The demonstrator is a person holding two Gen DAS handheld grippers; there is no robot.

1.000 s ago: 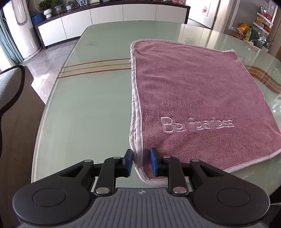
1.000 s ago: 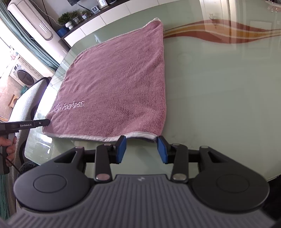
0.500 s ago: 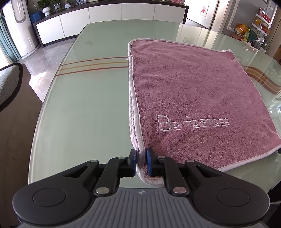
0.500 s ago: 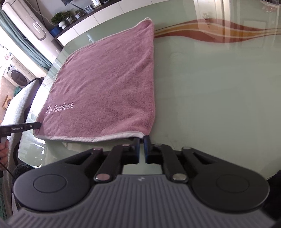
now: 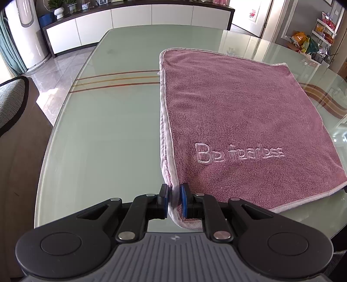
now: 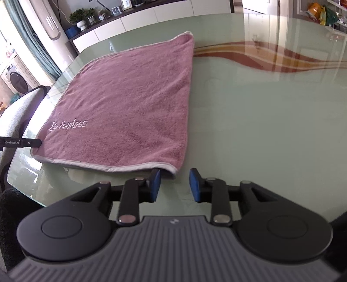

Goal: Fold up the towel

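Note:
A pink towel [image 5: 238, 121] with a white hem and the stitched words "Be fearless" lies folded flat on the glass table [image 5: 108, 141]. My left gripper [image 5: 173, 193] is shut on the towel's near left corner, and the hem stands pinched between the blue pads. In the right wrist view the towel [image 6: 130, 104] lies ahead and to the left. My right gripper [image 6: 174, 184] is open, its jaws widening. The towel's near right corner [image 6: 173, 170] lies just past the fingertips, and neither pad touches it.
The table's rounded near edge [image 6: 26, 191] runs just below both grippers. A chair back [image 5: 10, 102] stands at the left. The black side of the left tool [image 6: 19, 142] shows at the towel's left corner. A white sideboard [image 5: 134, 19] stands beyond the table's far end.
The left jaws closed onto the towel's hem and stayed there. The right jaws went from open to shut half a second ago, then opened again beside the near right corner.

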